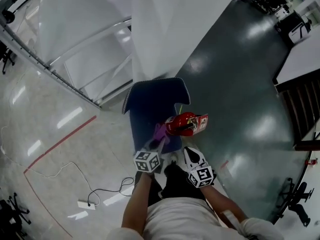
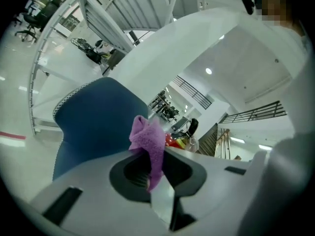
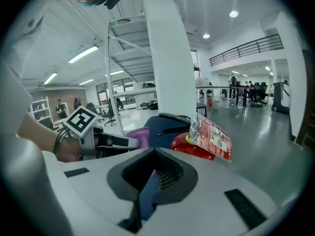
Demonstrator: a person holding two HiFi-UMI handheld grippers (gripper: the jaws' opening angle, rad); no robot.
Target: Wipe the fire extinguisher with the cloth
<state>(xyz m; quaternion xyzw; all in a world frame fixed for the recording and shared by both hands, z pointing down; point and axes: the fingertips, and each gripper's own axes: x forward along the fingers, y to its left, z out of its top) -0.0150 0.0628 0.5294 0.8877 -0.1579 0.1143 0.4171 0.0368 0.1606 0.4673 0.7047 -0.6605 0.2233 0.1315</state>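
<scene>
A red fire extinguisher (image 1: pixel 181 124) lies on the seat of a blue chair (image 1: pixel 152 101), with a red and clear tag (image 1: pixel 201 121) at its top. My left gripper (image 1: pixel 158 143) is shut on a purple cloth (image 1: pixel 160 131), just left of the extinguisher. In the left gripper view the cloth (image 2: pixel 149 142) sticks up from the jaws (image 2: pixel 152 168), and the extinguisher (image 2: pixel 173 140) shows just behind it. My right gripper (image 1: pixel 190 155) hovers just short of the extinguisher, jaws together and empty. The right gripper view shows the extinguisher (image 3: pixel 194 148), its black handle (image 3: pixel 173 117), the tag (image 3: pixel 214 138) and the cloth (image 3: pixel 138 135).
A white column (image 1: pixel 167 24) rises behind the chair, beside a white metal frame (image 1: pixel 85 59). A power strip with cable (image 1: pixel 83 204) lies on the pale floor at the left. Dark floor (image 1: pixel 240 84) spreads to the right. The person's legs (image 1: pixel 172 181) are below the grippers.
</scene>
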